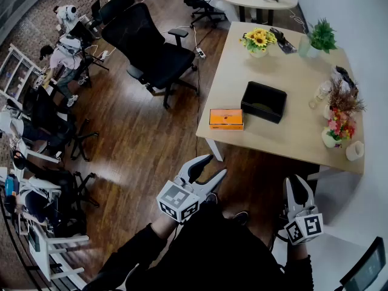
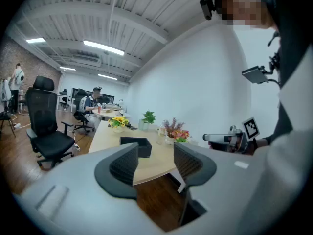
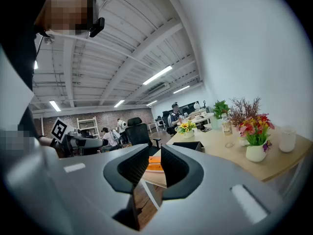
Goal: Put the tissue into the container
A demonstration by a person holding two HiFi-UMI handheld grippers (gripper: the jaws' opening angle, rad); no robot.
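Observation:
An orange tissue box (image 1: 226,118) lies near the front-left corner of the light wooden table (image 1: 291,138). Just right of it is the black open container (image 1: 264,101). Both of my grippers hang off the table, over the dark floor in front of it. My left gripper (image 1: 211,167) is open, jaws wide and empty, aimed at the table corner. Through its jaws (image 2: 155,163) the container (image 2: 137,146) shows far off. My right gripper (image 1: 297,183) is open by a narrow gap with nothing in it. The tissue box (image 3: 154,164) shows beyond its jaws (image 3: 155,149).
On the table stand a sunflower vase (image 1: 259,41), a green plant (image 1: 321,36), flower vases (image 1: 339,126), a glass bottle (image 1: 319,94) and a white cup (image 1: 354,150). A black office chair (image 1: 151,47) stands left of the table. People sit at desks far left.

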